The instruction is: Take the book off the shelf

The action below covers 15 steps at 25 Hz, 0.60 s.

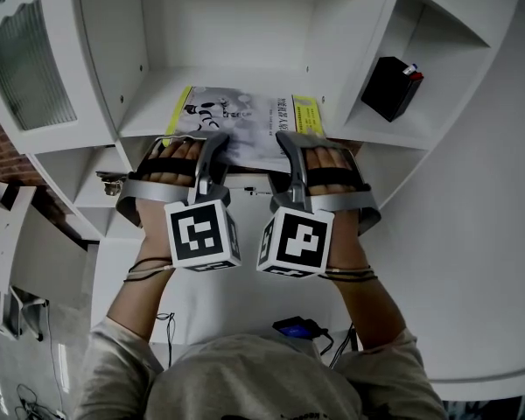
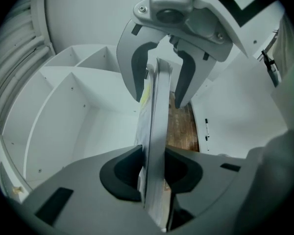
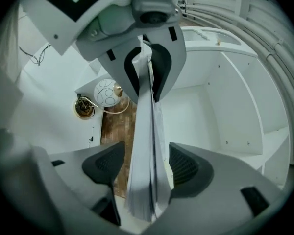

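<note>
Crosswise, book (image 1: pixel 245 116) flat on shelf (image 1: pixel 153 116), left gripper (image 1: pixel 213 147) clamping its edge, right gripper (image 1: pixel 291 147) gaping around it.

Above the book (image 1: pixel 245 121) the shelf (image 1: pixel 245 77) bay is open, with bare board behind. Its side walls (image 1: pixel 114 42) hem it close; a black box (image 1: pixel 392 86) occupies the right cubby. A glass door (image 1: pixel 26 64) juts at left.

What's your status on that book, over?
Left gripper shut on book; right gripper open, fingers either side of it. Book lies flat on shelf. Black box apart, at right.
</note>
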Motion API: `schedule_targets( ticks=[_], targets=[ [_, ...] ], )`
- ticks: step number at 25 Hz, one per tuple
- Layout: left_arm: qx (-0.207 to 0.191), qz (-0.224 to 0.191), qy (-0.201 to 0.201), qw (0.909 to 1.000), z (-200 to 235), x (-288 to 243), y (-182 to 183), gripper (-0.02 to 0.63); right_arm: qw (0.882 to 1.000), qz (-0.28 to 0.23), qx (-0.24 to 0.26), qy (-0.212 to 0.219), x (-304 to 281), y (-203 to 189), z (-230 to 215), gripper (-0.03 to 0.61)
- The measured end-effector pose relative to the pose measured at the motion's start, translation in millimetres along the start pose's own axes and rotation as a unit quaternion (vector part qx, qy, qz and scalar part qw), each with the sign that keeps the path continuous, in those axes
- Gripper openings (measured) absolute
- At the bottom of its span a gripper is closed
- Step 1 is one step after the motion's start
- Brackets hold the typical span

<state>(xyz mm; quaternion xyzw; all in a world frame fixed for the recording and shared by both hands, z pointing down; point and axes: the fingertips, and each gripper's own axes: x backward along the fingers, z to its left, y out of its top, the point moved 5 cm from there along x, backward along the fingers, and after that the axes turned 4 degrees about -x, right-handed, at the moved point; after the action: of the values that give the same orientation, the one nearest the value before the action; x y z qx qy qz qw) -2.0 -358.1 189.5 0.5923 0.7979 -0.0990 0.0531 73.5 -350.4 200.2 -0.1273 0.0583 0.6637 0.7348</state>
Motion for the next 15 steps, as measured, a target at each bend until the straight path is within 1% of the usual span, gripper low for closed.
schedule_targets(
  ticks=[2, 4, 7, 8, 11, 12, 13, 15],
  targets=[
    [0.000, 0.007, 0.000, 1.0000, -1.4, 2.5, 2.4, 0.100, 1.000, 0.006, 0.001, -0.001, -1.5, -1.7, -1.3, 0.273],
    [0.000, 0.013, -0.001, 0.9999, -3.8, 4.7, 4.7, 0.100, 1.000, 0.009, 0.007, -0.011, 11.3, 0.4, -4.9, 0.273],
    [0.001, 0.020, 0.000, 0.9998, -4.7, 7.2, 7.0, 0.100, 0.999, -0.013, 0.022, -0.026, 36.7, 13.1, -13.5, 0.273],
    [0.003, 0.022, 0.001, 0.9998, -4.5, 8.5, 7.5, 0.100, 0.999, -0.017, 0.033, -0.020, 38.4, 16.2, -13.6, 0.273],
    [0.007, 0.030, 0.001, 0.9995, -6.1, 12.1, 9.5, 0.100, 0.998, -0.018, 0.059, 0.027, 20.8, 15.0, -0.6, 0.281],
    [0.008, 0.033, 0.000, 0.9994, -7.5, 13.2, 10.7, 0.100, 0.997, -0.015, 0.065, 0.036, 13.9, 11.8, 5.3, 0.281],
    [0.008, 0.034, -0.001, 0.9994, -8.8, 14.6, 12.0, 0.100, 0.997, -0.010, 0.068, 0.035, 8.8, 8.3, 9.5, 0.281],
    [0.009, 0.037, -0.002, 0.9993, -10.5, 17.8, 13.9, 0.100, 0.998, -0.002, 0.064, 0.015, 2.0, 1.5, 10.6, 0.280]
  ],
)
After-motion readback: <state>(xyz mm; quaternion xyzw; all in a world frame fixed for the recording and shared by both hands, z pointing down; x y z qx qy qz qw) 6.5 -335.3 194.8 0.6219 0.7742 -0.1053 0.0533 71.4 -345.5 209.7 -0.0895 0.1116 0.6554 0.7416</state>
